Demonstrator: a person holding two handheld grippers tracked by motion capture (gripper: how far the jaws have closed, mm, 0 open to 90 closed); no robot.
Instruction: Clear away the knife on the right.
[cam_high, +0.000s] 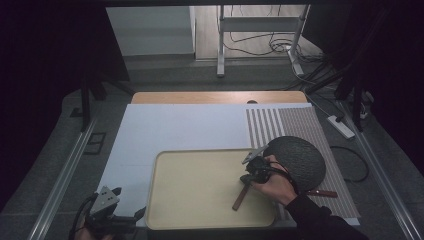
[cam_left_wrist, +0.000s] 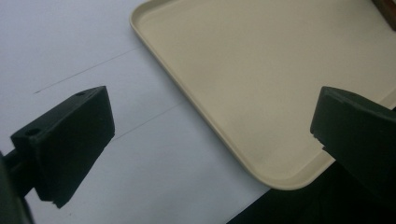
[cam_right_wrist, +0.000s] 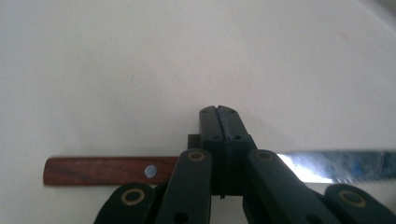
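- Leftmost, the left gripper (cam_high: 118, 192) sits low at the near left corner of the table, over the white sheet (cam_high: 175, 127); in the left gripper view its two black jaws stand wide apart with nothing between them, one over the sheet and one past the near corner of the tray (cam_left_wrist: 224, 135).
- Next comes the beige tray (cam_high: 165, 200), lying flat on the white sheet, its near edge at the table's front.
- Over the tray's right part, the right gripper (cam_high: 248, 176) is held by a hand (cam_high: 272, 186); its jaws are closed together on a knife (cam_right_wrist: 107, 171).
- In the right gripper view, the knife lies crosswise just above the tray floor, wooden handle to one side of the jaws and shiny blade (cam_right_wrist: 331, 163) to the other.
- Right of the tray, a dark round melon (cam_high: 300, 160) rests on the striped mat (cam_high: 300, 125), just behind the hand.
- A second wooden-handled piece (cam_high: 322, 193) lies on the mat by the melon.
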